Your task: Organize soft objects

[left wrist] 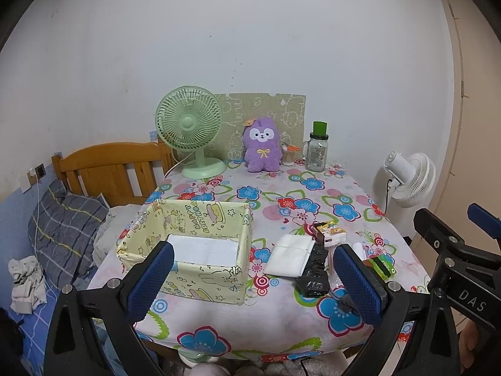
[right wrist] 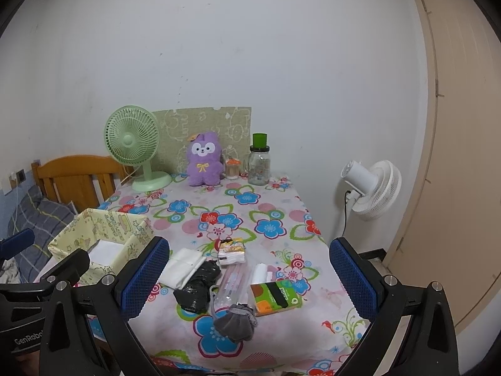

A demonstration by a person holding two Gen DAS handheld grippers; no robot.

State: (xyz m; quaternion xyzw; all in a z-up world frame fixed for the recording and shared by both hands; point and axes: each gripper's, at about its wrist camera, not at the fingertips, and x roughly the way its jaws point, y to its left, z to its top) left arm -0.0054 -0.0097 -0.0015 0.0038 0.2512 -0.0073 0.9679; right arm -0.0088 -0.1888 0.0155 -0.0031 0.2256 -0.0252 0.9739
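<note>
A yellow cartoon-print fabric box (left wrist: pixel 200 244) (right wrist: pixel 103 241) stands on the flowered table, with a white sheet on its bottom. To its right lie a folded white cloth (left wrist: pixel 289 255) (right wrist: pixel 184 266), a black crumpled bag (left wrist: pixel 314 269) (right wrist: pixel 197 285), a tissue pack (right wrist: pixel 231 252), a clear pouch (right wrist: pixel 231 285), a grey drawstring pouch (right wrist: pixel 236 321) and a green-orange packet (right wrist: pixel 275 294). A purple plush (left wrist: pixel 261 145) (right wrist: pixel 205 159) sits at the back. My left gripper (left wrist: pixel 253 282) is open and empty, in front of the box. My right gripper (right wrist: pixel 250 277) is open and empty, in front of the pile.
A green desk fan (left wrist: pixel 191 131) (right wrist: pixel 134 147), a glass jar with a green lid (left wrist: pixel 317 147) (right wrist: pixel 259 163) and a toothpick holder (right wrist: pixel 232 169) stand at the back. A white floor fan (right wrist: pixel 374 188) stands right of the table. A bed with a wooden headboard (left wrist: pixel 106 169) lies left.
</note>
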